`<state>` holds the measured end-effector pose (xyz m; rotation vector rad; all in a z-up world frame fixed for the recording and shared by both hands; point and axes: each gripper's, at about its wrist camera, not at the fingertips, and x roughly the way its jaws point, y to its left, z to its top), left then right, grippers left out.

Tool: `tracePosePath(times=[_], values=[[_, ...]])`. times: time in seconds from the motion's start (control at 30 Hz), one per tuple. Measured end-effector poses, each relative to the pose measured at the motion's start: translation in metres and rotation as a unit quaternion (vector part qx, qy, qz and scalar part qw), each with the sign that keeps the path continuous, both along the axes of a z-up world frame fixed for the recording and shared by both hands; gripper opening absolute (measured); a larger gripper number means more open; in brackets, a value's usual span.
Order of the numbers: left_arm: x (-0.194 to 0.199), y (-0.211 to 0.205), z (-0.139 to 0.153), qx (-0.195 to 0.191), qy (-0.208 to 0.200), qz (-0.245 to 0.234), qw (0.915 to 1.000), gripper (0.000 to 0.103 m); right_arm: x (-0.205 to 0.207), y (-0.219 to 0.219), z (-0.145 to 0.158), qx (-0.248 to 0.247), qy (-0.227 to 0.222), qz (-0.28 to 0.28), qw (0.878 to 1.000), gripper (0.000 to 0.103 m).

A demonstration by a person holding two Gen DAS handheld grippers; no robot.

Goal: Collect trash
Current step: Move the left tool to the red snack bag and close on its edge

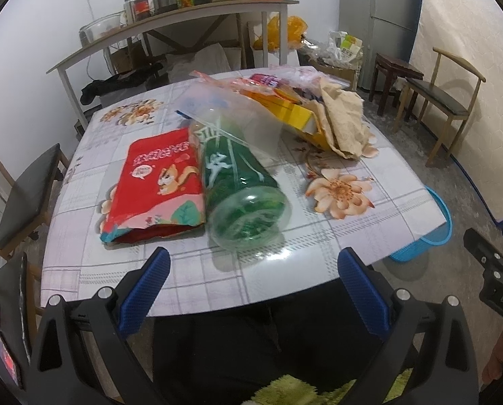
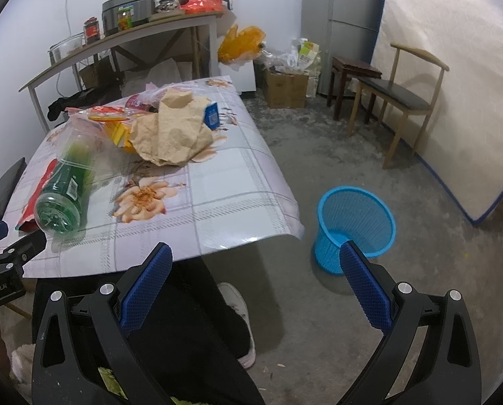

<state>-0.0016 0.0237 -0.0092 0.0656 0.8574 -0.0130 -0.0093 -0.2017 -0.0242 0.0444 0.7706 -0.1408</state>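
Left gripper (image 1: pixel 253 261): jaws spread wide, nothing between the blue pads, held just off the near edge of the table (image 1: pixel 369 229). Directly ahead of it, close to the fingertips, a green plastic bottle (image 1: pixel 241 192) lies on its side, base toward the gripper, neck pointing away. A clear plastic bag (image 1: pixel 231 114) drapes over the bottle's far end. Touching the bottle on the gripper's left, a red snack pouch (image 1: pixel 160 182) lies flat, torn end nearest the gripper. Farther ahead and to the right: a yellow wrapper (image 1: pixel 295 114) partly under crumpled brown paper (image 1: pixel 342 121), with pink-printed plastic packaging (image 1: pixel 268 82) behind.

Right gripper (image 2: pixel 254 260): jaws also wide apart, holding nothing, hovering past the table's near right corner. Through its gap, the floor and a person's dark trouser leg and white shoe (image 2: pixel 238 303). A blue mesh waste basket (image 2: pixel 356 216) stands upright on the floor just ahead and right of the right finger; nothing visible inside. The same bottle lies ahead to this gripper's left, brown paper beyond it, and a small blue carton (image 2: pixel 212 114) stands just behind the paper. Edge of the left gripper shows at far left of this view.

Farther back, well apart: a side table (image 2: pixel 116 38) with jars and a cooker, wooden chair (image 2: pixel 403 98), dark stool (image 2: pixel 352 71), cardboard box (image 2: pixel 285 87)
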Motion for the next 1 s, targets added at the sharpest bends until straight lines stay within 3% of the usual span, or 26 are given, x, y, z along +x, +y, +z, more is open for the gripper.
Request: tracePosePath(times=[0.3,0.4,0.57,0.7,0.83,0.93,1.0], values=[[0.001,0.069,0.003,-0.018,-0.032,0.048,0.9982,0.097,0.028,0.044,0.008,0.018,-0.002,0.075,0.997,0.095],[-0.002,0.094,-0.001,-0.013,-0.061,0.054,0.9966,0.097,0.035,0.056,0.007,0.018,0.003,0.101,0.995,0.095],[0.003,0.134,-0.004,-0.073,-0.084,0.038,0.9931,0.097,0.050,0.081,0.004,0.062,0.008,0.152,0.986,0.095],[0.027,0.170,-0.009,-0.139,-0.060,0.055,0.9869,0.097,0.063,0.095,0.007,0.100,0.013,0.172,0.980,0.095],[0.061,0.197,-0.022,-0.194,-0.020,0.066,0.9785,0.095,0.072,0.102,0.009,0.108,0.014,0.172,0.979,0.095],[0.087,0.211,-0.035,-0.214,0.013,0.076,0.9738,0.082,0.078,0.106,0.009,0.113,0.020,0.175,0.978,0.095],[0.103,0.213,-0.042,-0.203,0.031,0.081,0.9753,0.071,0.081,0.107,0.007,0.111,0.024,0.176,0.978,0.095]])
